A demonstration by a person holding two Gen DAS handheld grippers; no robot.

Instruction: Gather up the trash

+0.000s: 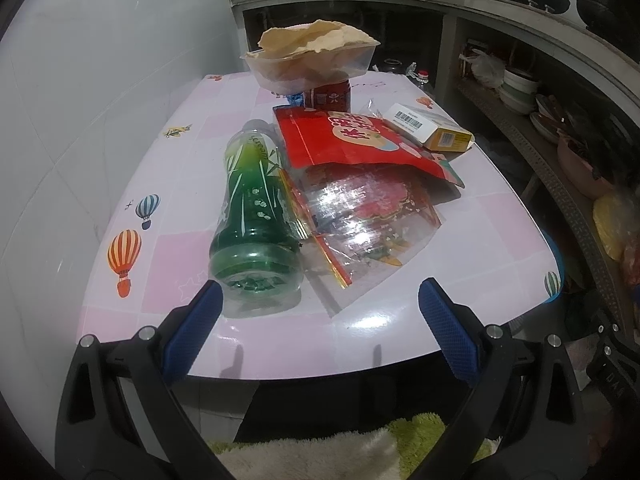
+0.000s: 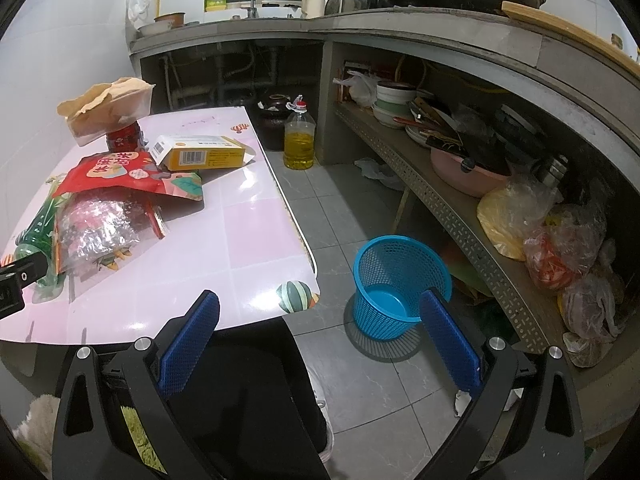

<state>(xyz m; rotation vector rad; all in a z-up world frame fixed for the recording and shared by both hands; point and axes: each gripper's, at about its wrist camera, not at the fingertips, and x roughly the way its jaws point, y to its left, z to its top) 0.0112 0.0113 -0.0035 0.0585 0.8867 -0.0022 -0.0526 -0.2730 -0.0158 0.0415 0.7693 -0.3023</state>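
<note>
The bottle [image 1: 251, 216] is clear plastic with a green label, and it looks empty. It lies on its side on the table [image 1: 480, 232], near the front left part. Its long axis runs from front to back: the base points toward the left gripper [image 1: 320, 304] and the neck points away, toward the wall side. Just right of the bottle lies a clear bag [image 1: 360, 216] with red and gold print, flat and shiny. It touches the bottle along its side. A red bag [image 1: 352, 140] lies partly over the far end of the clear bag. Behind them a yellow and white box [image 1: 434, 128] lies flat, with its barcode end toward the middle of the table and one corner on the red bag. At the far edge stands a red can [image 1: 328, 96], and a clear tub [image 1: 312, 60] with flat crackers sits on top of it, a little tilted.

The left gripper is wide open and holds nothing. Its left fingertip [image 1: 208, 300] is just beside the base of the bottle; I cannot tell if they touch.

The right gripper [image 2: 320, 316] is also wide open and empty. It hangs off the near right corner of the table, above the floor [image 2: 360, 380]. A blue basket [image 2: 396, 280] stands upright on the floor to the right of the table, and it looks empty.
</note>
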